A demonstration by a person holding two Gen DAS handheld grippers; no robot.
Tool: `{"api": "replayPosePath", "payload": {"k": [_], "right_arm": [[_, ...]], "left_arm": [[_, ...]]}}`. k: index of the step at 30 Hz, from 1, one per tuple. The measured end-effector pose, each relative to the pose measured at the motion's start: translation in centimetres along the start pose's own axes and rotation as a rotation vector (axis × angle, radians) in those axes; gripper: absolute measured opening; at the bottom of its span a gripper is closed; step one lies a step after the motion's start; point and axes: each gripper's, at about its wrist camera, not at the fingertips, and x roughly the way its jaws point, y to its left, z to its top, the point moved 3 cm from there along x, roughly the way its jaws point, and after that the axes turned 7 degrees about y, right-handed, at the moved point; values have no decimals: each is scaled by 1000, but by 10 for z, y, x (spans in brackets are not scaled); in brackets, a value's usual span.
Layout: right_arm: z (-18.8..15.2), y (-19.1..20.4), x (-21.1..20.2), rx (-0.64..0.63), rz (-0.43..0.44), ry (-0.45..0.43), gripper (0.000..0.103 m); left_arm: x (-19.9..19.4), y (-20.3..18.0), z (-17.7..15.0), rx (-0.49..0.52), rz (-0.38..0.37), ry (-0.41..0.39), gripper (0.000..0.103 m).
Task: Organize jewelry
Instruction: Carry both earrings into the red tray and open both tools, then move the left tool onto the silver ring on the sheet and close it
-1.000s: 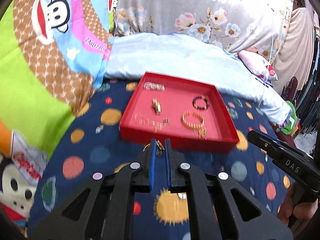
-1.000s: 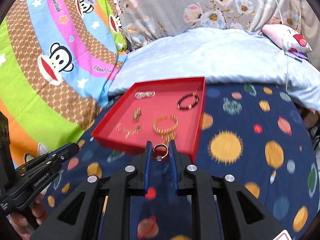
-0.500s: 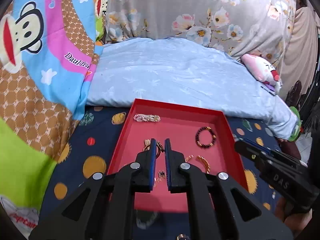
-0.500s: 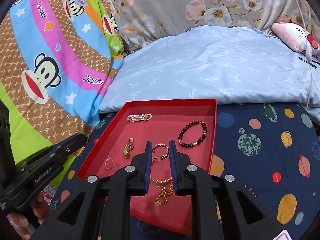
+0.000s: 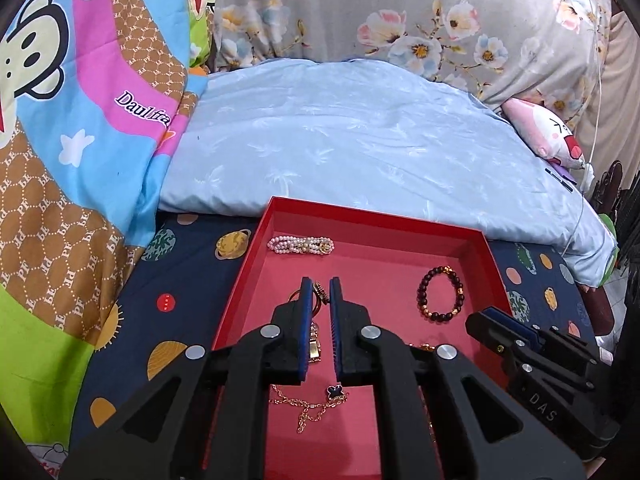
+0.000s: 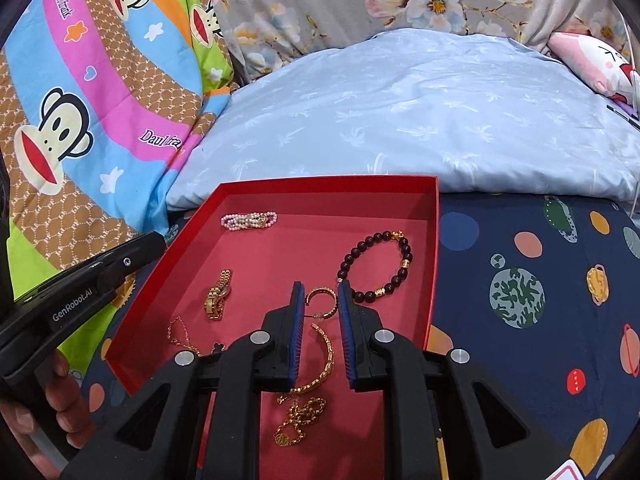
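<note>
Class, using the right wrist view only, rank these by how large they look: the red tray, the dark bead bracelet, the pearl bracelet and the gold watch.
1. red tray
2. dark bead bracelet
3. pearl bracelet and gold watch: too similar to rank, and the watch lies nearer the camera.

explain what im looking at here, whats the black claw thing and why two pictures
The black claws are hand-held grippers, one in each of a person's hands, each carrying a fisheye camera looking along its two fingers. So one picture is from the left gripper, the other from the right gripper. Both hang over a red tray on a planet-print bedsheet. In the tray lie a pearl bracelet, a dark bead bracelet, a gold watch and gold chains. Each gripper pinches a small gold earring: the left earring and the right earring.
</note>
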Motion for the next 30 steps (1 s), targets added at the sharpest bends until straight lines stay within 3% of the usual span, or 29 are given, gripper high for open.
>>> {"api": "replayPosePath", "payload": {"k": [1,4,13,16,30], "right_arm": [[0,0,0,-2,-5,-5,19],[0,-2,-2,8,-15,-29,31],[-14,-6,-25,62,25,-49,31],[-24,-2,-36,59,32,-57,32],[-105,15,-84,37,19,-54,34]], "left_arm": [[1,1,0,-8,0,-2,9],[1,4,-2,-25,18,-10,28],[-21,11,-24,-12,27,-25,29],[-33,14,-36,-13,14,-26,33],[-81,32,-115,-47,12,23,43]]}}
